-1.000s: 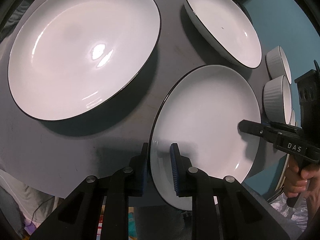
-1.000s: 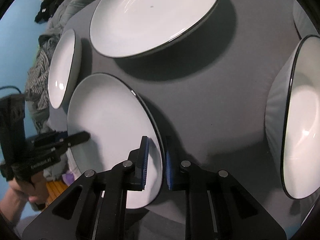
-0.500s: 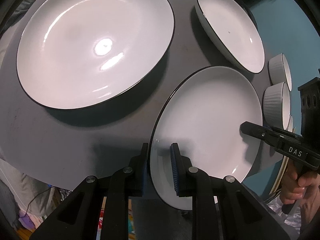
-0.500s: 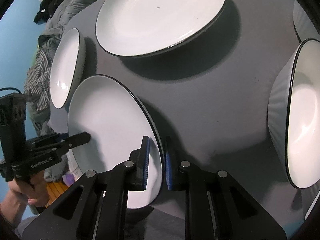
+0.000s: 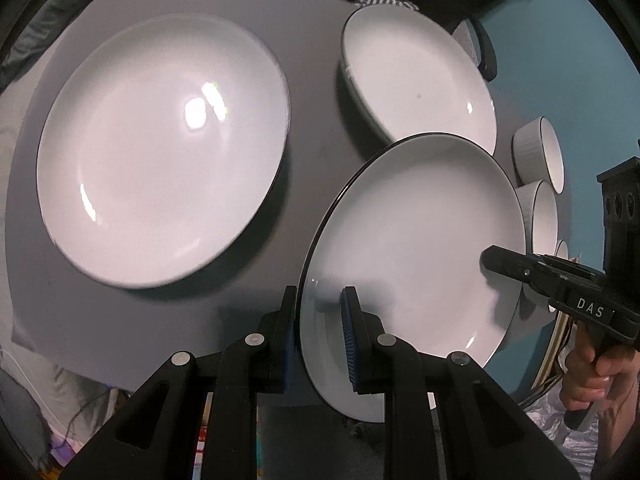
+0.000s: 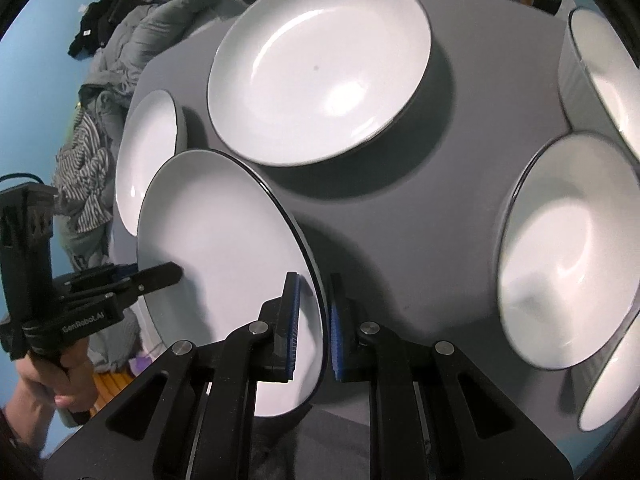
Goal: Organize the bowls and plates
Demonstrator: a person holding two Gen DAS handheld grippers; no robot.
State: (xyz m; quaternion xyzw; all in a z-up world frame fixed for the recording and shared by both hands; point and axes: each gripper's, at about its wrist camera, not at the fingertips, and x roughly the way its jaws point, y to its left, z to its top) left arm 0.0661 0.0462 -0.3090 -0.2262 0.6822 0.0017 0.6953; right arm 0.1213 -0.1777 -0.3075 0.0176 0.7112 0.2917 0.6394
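While I look through the left wrist camera, my left gripper (image 5: 320,332) is clamped on the near rim of a white, black-edged plate (image 5: 416,248), tilted above the grey table (image 5: 304,80); the right gripper (image 5: 496,260) pinches its opposite edge. Through the right wrist camera, my right gripper (image 6: 314,324) bites that plate (image 6: 216,240), a bigger plate (image 6: 320,64) lying beyond.

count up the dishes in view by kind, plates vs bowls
plates: 3 (held plate, large plate, far plate)
bowls: 3 (middle bowl, far bowl, corner bowl)
total: 6
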